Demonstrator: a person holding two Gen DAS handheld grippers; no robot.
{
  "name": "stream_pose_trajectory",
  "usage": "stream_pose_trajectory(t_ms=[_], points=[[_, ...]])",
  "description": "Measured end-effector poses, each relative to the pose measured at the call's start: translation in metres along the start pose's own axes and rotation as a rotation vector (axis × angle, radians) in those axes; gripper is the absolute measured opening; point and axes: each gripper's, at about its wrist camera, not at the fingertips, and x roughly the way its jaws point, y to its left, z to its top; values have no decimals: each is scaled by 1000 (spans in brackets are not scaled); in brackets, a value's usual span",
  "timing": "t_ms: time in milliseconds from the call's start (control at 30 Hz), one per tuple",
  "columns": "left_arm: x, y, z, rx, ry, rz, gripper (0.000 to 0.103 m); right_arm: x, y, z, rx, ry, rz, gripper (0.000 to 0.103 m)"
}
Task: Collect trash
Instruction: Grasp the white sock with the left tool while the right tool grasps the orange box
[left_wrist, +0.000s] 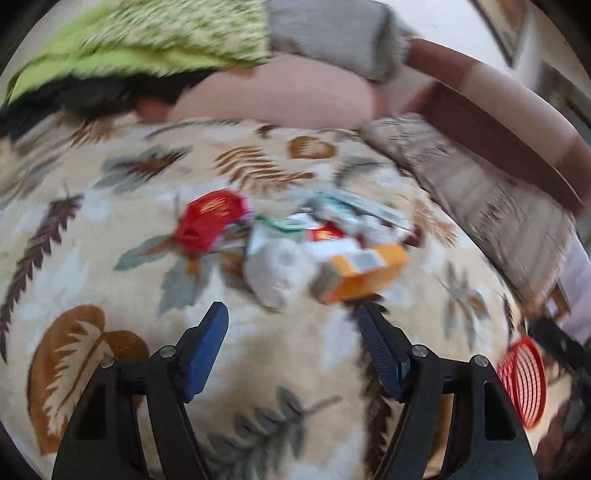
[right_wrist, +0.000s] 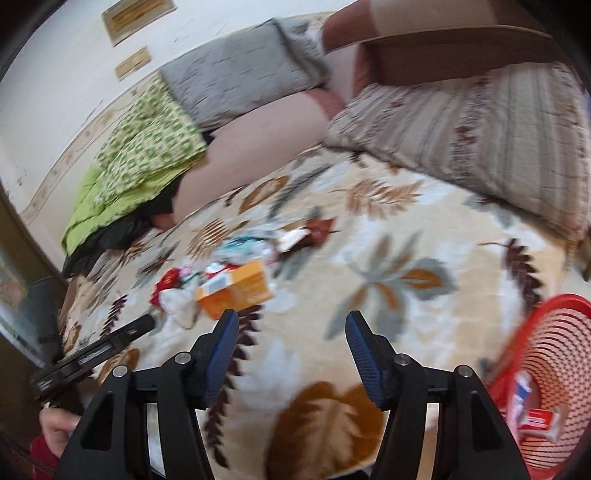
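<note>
A heap of trash lies on a leaf-patterned blanket (left_wrist: 110, 229): an orange carton (left_wrist: 364, 275), a red wrapper (left_wrist: 208, 221), crumpled white paper (left_wrist: 277, 273) and several small packets. My left gripper (left_wrist: 293, 314) is open just short of the heap, its right fingertip near the carton. In the right wrist view the same orange carton (right_wrist: 236, 290) and red wrapper (right_wrist: 166, 284) sit ahead and left of my open right gripper (right_wrist: 291, 321), which holds nothing. A red mesh basket (right_wrist: 550, 373) at the right holds a few packets. The left gripper's body (right_wrist: 99, 350) shows at the left.
A striped pillow (right_wrist: 480, 133) lies at the back right, a green patterned quilt (right_wrist: 140, 162) and a grey pillow (right_wrist: 240, 74) at the back left. The red basket (left_wrist: 522, 380) sits low right in the left wrist view. A hand (right_wrist: 55, 428) shows bottom left.
</note>
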Motion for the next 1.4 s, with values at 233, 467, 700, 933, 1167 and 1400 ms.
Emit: stream_pose_trajectory(t_ms=[233,467,700,933,1167,1400], points=[[45,3,13,-18,3,48,72,46,25,10,30,73,43,67],[66,-1,17,21,17,102,33,97,27,27,168,178,46,70],[36,14,22,-32,-99,120,28,146,45,42,259,272,24,74],[16,31,27,-86,-184,197,28,191,68,49,301,349,-99,76],[16,33,25,-76,-156,147,28,193,67,29,245,360,-98,66],[19,11,19,9,-146,112,28,157,27,13,294,244,8,34]])
